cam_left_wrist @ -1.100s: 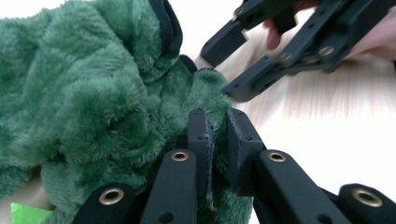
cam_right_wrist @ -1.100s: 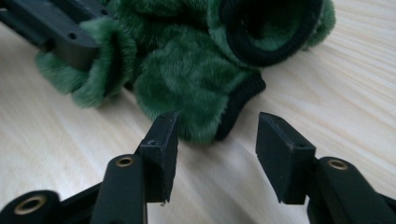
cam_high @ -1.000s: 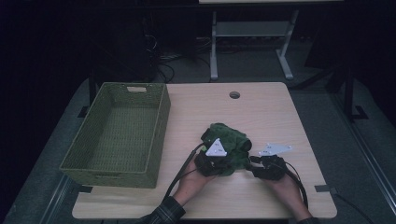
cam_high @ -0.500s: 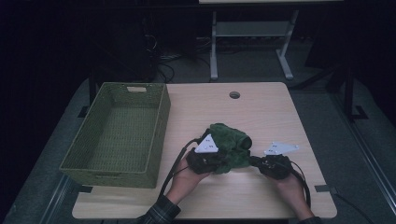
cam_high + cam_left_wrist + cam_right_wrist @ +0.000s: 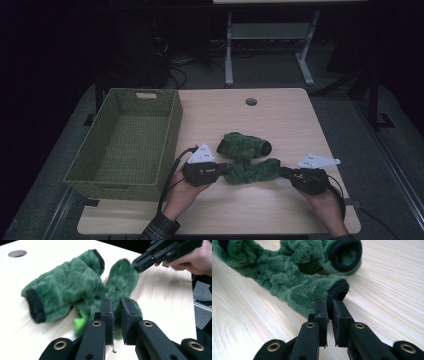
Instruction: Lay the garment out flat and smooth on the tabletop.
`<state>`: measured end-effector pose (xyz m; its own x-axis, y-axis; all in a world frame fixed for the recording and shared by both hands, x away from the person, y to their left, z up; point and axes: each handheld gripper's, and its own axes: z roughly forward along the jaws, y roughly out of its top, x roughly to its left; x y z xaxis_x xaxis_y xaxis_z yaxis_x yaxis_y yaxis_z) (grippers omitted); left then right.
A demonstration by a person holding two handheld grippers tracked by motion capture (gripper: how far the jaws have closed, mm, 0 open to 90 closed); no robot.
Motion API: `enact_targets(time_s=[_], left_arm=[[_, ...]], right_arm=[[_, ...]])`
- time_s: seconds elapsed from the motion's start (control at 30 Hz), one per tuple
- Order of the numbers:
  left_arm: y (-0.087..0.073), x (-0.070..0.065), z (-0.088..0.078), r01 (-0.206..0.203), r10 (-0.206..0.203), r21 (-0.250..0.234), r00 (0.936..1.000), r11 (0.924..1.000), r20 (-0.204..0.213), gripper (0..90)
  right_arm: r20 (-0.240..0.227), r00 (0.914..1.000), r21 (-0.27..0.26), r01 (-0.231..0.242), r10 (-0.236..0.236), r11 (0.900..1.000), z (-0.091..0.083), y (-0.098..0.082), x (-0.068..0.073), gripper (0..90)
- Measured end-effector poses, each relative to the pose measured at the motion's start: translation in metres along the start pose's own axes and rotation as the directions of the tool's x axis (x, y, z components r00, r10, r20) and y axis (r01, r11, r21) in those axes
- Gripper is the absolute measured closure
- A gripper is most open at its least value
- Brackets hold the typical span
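Two fuzzy green socks with black cuffs lie on the wooden table. The near sock (image 5: pixel 252 171) is stretched flat between both grippers. My left gripper (image 5: pixel 223 172) is shut on its toe end (image 5: pixel 117 298). At the other end, my right gripper (image 5: pixel 285 172) is shut on the black cuff (image 5: pixel 338 291). The right gripper's jaws also appear at the top of the left gripper view (image 5: pixel 136 265). Just behind lies the second sock (image 5: pixel 245 145), loose, its open cuff (image 5: pixel 343 253) towards the right. A bright green scrap (image 5: pixel 81 323) shows under the socks.
A woven green basket (image 5: pixel 172 125) stands on the left side of the table, close to my left hand. A round cable hole (image 5: pixel 251 102) sits near the table's far edge. Bare wood (image 5: pixel 280 120) spreads behind and right of the socks.
The socks were one bunched heap. Both grippers have moved apart and towards the front edge, drawing one sock out straight between them while the other stays behind.
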<state>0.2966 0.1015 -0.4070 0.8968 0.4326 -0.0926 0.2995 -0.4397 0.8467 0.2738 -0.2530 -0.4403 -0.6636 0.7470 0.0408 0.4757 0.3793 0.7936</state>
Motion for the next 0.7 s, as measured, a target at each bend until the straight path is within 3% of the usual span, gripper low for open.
enact_targets(time_s=[0.27, 0.4, 0.53, 0.7], left_arm=[[-0.023, 0.003, -0.005, 0.033, -0.032, 0.046, 0.9993, 0.9984, -0.019, 81.9], [-0.035, 0.004, -0.004, 0.051, -0.049, 0.084, 0.9986, 0.9952, -0.02, 82.1], [-0.044, 0.004, 0.0, 0.07, -0.068, 0.112, 0.9975, 0.9913, -0.02, 81.5], [-0.038, 0.002, -0.003, 0.049, -0.044, 0.104, 0.9979, 0.9934, -0.047, 70.3]], right_arm=[[0.049, 0.9984, 0.011, -0.029, 0.029, 1.0, -0.023, -0.016, -0.007, 83.2], [0.037, 0.9983, 0.027, -0.046, 0.045, 0.999, -0.027, -0.025, -0.006, 83.3], [0.02, 0.9993, 0.06, -0.031, 0.03, 0.998, -0.023, -0.029, 0.0, 83.0], [0.027, 0.9993, 0.064, -0.028, 0.026, 0.998, -0.018, -0.028, 0.003, 66.4]])
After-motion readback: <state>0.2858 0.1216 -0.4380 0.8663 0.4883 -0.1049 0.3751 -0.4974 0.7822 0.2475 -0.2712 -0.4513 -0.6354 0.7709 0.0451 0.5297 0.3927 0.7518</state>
